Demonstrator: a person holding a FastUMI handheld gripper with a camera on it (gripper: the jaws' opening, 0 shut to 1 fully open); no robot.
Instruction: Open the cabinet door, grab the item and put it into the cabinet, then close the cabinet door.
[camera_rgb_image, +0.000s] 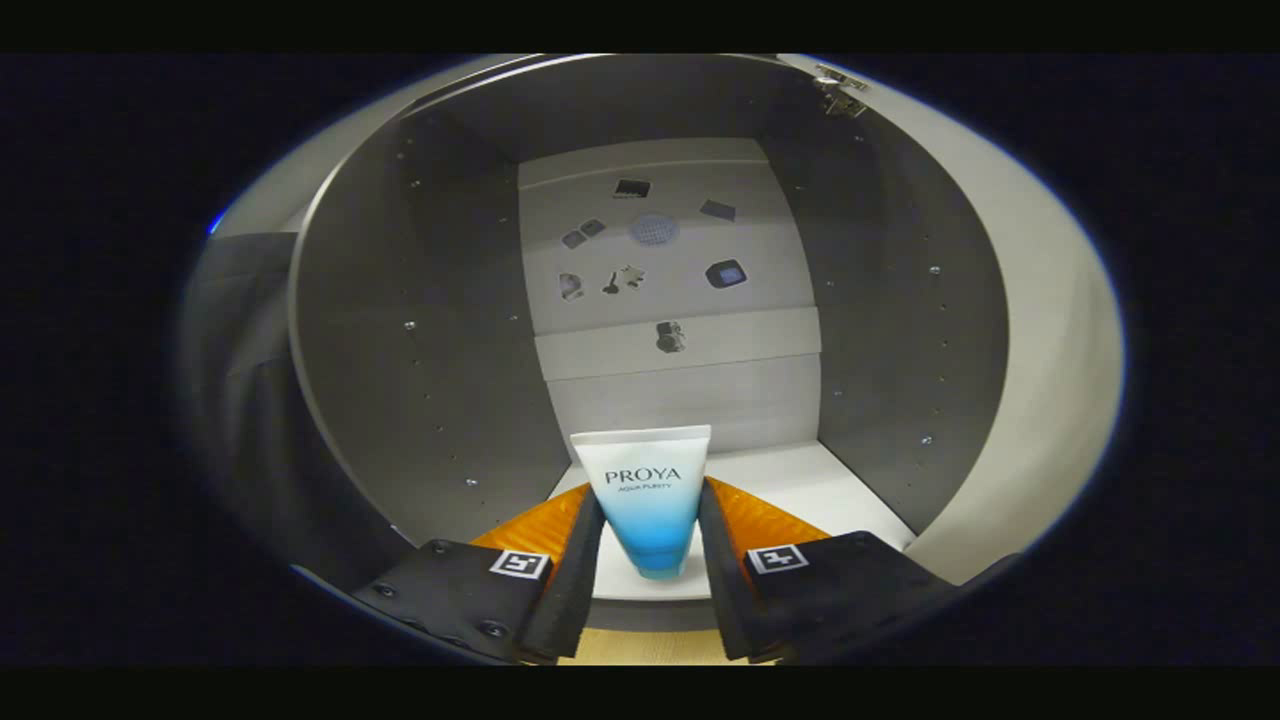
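Note:
A white tube (648, 500) that fades to blue at its lower end stands upright between my fingers, wide crimped end up. My gripper (650, 492) is shut on the tube, one finger (580, 560) pressing each side of its lower half. The tube is held just over the front of the cabinet's white floor (800, 490); whether its bottom touches the floor I cannot tell. The cabinet (440, 330) stands open straight ahead, grey inside. Its door (1040, 330) is swung out to the right, with a hinge (838, 92) near the top.
The cabinet's pale back panel (680, 390) carries several small dark stickers. Rows of shelf-pin holes run down both grey side walls (900, 330). A strip of wooden surface (650, 650) shows below the cabinet's front edge, between the fingers.

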